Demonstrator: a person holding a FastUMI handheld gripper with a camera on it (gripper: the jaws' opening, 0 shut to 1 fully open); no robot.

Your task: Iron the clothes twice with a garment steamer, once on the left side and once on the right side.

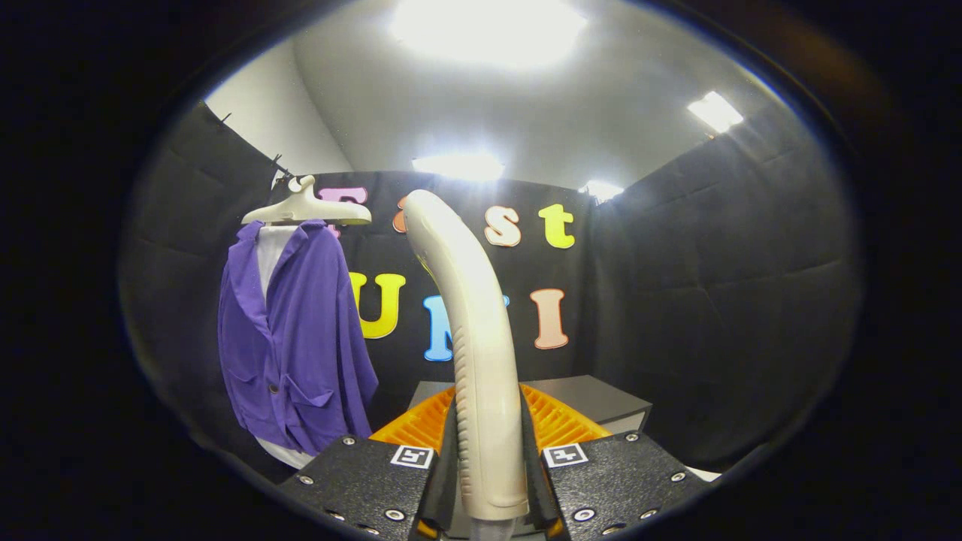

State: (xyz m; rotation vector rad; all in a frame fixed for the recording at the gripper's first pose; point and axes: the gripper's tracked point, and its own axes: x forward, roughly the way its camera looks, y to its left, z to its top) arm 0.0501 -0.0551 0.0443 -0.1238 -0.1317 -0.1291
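Pinching the ribbed, curved steamer handle [481, 361], tool [488, 481] beside the draped purple jacket [297, 346].

black cloth walls [714, 300], white ceiling [586, 113], bright ceiling lights [488, 30]

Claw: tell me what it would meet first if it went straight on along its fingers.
The claw, shut on the steamer handle, would probably meet the orange rack just ahead first. The purple jacket hangs off to the side. Depth is unclear.
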